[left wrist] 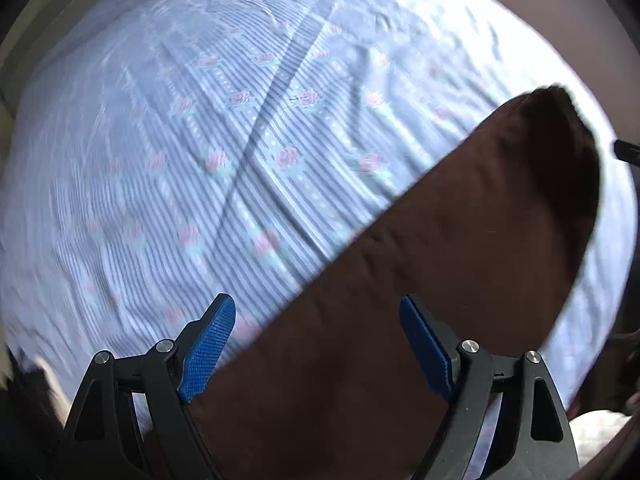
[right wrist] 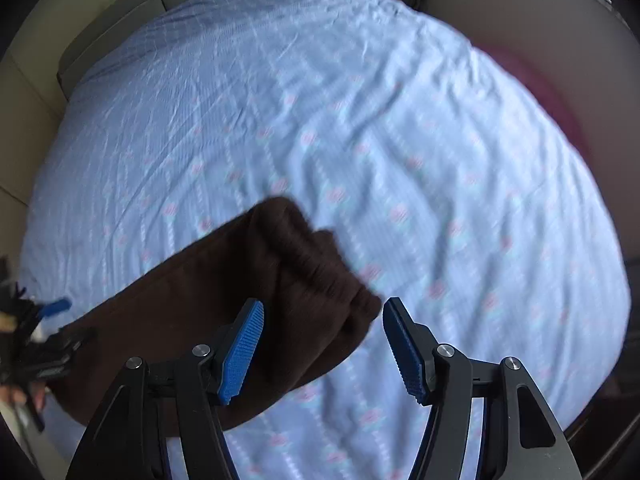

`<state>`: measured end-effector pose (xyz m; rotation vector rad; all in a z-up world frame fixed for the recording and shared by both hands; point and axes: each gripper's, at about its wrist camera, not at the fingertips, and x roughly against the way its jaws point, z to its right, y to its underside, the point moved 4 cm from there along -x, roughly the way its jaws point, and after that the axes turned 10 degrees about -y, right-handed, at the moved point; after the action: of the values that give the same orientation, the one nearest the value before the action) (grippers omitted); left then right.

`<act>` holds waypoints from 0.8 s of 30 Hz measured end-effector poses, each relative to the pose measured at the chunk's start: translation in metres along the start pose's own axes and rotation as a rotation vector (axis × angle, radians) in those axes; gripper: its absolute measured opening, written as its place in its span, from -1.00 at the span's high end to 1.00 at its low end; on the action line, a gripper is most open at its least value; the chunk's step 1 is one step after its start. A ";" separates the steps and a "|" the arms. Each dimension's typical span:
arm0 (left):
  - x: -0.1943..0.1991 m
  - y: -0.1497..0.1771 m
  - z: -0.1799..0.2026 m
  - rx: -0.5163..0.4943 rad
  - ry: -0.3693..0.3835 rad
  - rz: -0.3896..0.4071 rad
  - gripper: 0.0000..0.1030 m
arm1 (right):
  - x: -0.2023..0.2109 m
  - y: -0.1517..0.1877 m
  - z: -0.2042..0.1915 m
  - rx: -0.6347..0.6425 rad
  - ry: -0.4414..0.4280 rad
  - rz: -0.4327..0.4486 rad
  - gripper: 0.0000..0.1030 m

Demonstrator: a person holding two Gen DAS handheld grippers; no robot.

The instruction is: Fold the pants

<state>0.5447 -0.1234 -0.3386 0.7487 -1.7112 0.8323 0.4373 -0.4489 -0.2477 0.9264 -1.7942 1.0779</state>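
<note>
Pants: we see brown pants (right wrist: 224,304) lying on the bed (right wrist: 400,128).
Left gripper (left wrist: 318,344): jaws apart, above the pants.
Right gripper (right wrist: 323,346): jaws apart, over the pants' ribbed edge.

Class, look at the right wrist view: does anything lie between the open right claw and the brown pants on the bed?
Nothing visible does. The right claw is open, with the bunched end of the brown pants directly ahead between its fingers, lying on the striped floral bedsheet. Only bare sheet surrounds that end.
</note>
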 end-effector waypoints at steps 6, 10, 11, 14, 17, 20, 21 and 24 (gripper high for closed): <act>-0.037 -0.008 0.017 -0.155 -0.042 -0.110 -0.36 | -0.012 -0.004 -0.016 0.029 0.029 0.018 -0.21; -0.028 -0.012 0.025 -0.145 0.062 -0.107 0.69 | -0.025 -0.024 -0.017 0.001 -0.047 0.054 -0.21; -0.025 -0.013 0.027 -0.148 0.059 -0.096 0.76 | -0.030 -0.029 -0.019 -0.009 -0.066 0.061 -0.21; -0.012 -0.020 0.019 -0.104 0.089 -0.068 0.78 | -0.047 -0.038 -0.018 -0.018 -0.040 0.062 0.16; -0.005 -0.025 0.003 -0.029 0.126 -0.057 0.78 | -0.059 -0.026 0.004 -0.130 0.011 0.004 0.63; -0.010 -0.036 -0.002 -0.010 0.118 -0.055 0.77 | -0.055 -0.012 0.018 -0.171 0.049 0.006 0.65; -0.017 -0.037 -0.001 -0.008 0.105 -0.068 0.77 | -0.057 -0.010 0.020 -0.179 0.040 0.000 0.65; -0.035 -0.038 0.004 0.017 0.070 -0.105 0.72 | -0.065 -0.015 0.022 -0.155 0.051 -0.009 0.62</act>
<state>0.5823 -0.1455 -0.3663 0.8049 -1.5906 0.7924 0.4696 -0.4636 -0.3084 0.8063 -1.8023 0.9344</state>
